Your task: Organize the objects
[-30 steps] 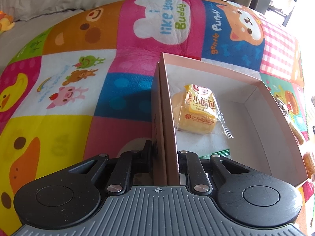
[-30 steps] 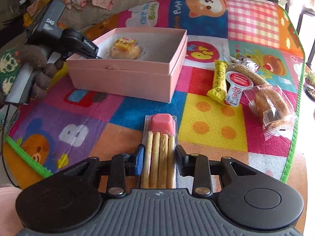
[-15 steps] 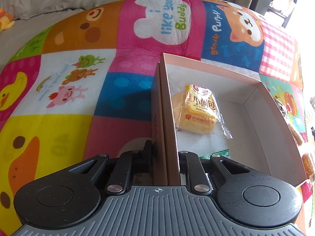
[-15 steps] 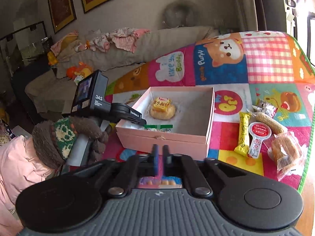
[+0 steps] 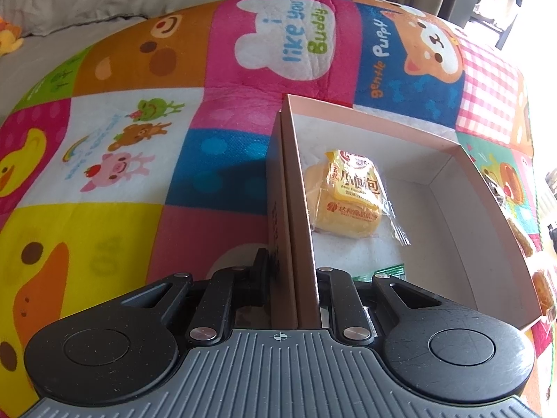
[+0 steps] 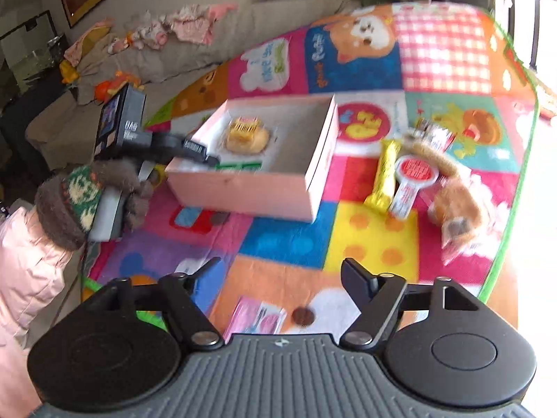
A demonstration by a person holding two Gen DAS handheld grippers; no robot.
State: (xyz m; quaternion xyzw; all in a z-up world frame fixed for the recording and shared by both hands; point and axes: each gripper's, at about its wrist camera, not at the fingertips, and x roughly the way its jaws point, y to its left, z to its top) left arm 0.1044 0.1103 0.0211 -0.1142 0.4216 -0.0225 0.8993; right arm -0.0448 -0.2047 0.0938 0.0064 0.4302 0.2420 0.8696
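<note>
The left tongs (image 5: 294, 278) are pinched narrow on the near wall of the pink box (image 5: 494, 230), one pad outside and one inside. That grip looks meant to pin the light cardboard so it will not slide on the soft mat (image 5: 115, 230) while things are dropped in. In the right wrist view the gloved hand (image 6: 80, 205) carries them at the box's left corner.

Inside lie a wrapped bun (image 5: 348, 202) near the far wall and a green packet (image 5: 390, 273) against the near wall, just beside the inner pad.

The right tongs (image 6: 282, 271) have just been opening and now stand wide with nothing between them. A pink stick-snack pack (image 6: 256, 318) lies on the mat directly beneath (apparently slipped or let go outside the box). It probably needs picking up again.

The remaining snacks wait in a loose cluster right of the box: a yellow bar (image 6: 384, 174), a red-labelled pack (image 6: 414, 177) and bagged pastries (image 6: 456, 209).
</note>
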